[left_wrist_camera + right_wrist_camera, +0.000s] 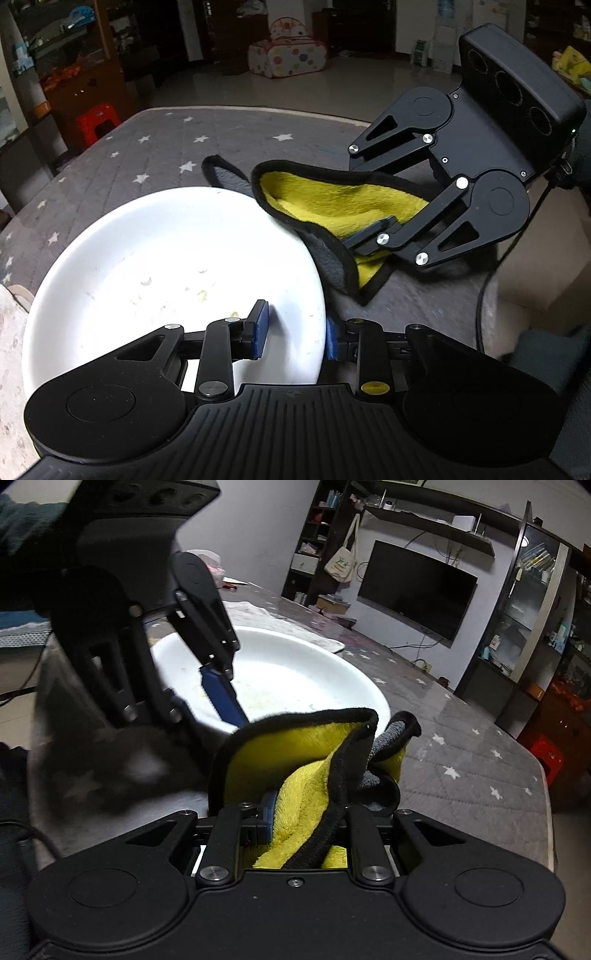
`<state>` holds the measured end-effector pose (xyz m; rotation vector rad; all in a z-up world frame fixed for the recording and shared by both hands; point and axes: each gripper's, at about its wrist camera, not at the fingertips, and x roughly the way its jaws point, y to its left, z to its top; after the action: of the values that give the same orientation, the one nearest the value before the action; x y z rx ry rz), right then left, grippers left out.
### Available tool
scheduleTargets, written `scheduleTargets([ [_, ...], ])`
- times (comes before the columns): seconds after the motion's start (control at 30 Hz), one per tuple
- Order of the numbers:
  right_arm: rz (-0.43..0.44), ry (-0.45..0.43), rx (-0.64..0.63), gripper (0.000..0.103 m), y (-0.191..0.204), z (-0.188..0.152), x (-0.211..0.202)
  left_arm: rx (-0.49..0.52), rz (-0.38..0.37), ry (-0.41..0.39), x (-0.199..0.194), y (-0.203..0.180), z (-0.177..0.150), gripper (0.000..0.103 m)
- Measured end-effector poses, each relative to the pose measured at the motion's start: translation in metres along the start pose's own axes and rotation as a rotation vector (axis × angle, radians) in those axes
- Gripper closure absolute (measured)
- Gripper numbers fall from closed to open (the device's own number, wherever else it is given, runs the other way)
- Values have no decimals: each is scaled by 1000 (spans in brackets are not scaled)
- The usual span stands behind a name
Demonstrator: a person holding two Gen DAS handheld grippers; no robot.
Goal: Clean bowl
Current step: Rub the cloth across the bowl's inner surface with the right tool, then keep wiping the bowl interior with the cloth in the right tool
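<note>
A wide white bowl (159, 266) with yellowish food smears inside sits on the grey star-patterned table cover (155, 147). My left gripper (295, 330) straddles the bowl's near right rim, one blue pad (261, 328) inside and the other outside, with a gap to the wall. My right gripper (306, 812) is shut on a yellow and grey cloth with black trim (295, 760), held just beyond the bowl's right edge. In the left wrist view the cloth (332, 203) overlaps the bowl's rim. The bowl also shows in the right wrist view (295, 672).
A pale cloth or mat (280, 620) lies on the table behind the bowl. The table edge (546, 812) drops off to the right. A red stool (96, 120), shelves, a television (415, 589) and a spotted toy tent (286, 53) stand around the room.
</note>
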<state>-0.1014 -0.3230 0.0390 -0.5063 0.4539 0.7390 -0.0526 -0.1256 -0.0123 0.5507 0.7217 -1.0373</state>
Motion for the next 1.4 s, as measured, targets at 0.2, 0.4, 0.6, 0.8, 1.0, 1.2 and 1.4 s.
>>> scheduleTargets([
  [0.2,14,-12,2,83,-2,3,4,13,-12,2,-2,4,-2,72],
  [0.4,14,-19,-10,83,-14,9,21,20,-6,0,2,4,-5,72],
  [0.6,-6,-14,-16,83,-27,13,36,27,-4,-3,3,2,-5,72],
  [0.8,-18,-18,-12,83,-40,16,51,24,-3,-6,5,4,-5,72],
  [1.0,-26,-23,-34,83,-48,15,59,-2,13,6,2,-5,-5,71],
  [1.2,-43,-20,-47,82,-44,14,59,-13,53,4,10,-12,8,69],
  [1.4,-59,-15,-38,82,-41,14,57,-37,69,20,18,-6,23,66],
])
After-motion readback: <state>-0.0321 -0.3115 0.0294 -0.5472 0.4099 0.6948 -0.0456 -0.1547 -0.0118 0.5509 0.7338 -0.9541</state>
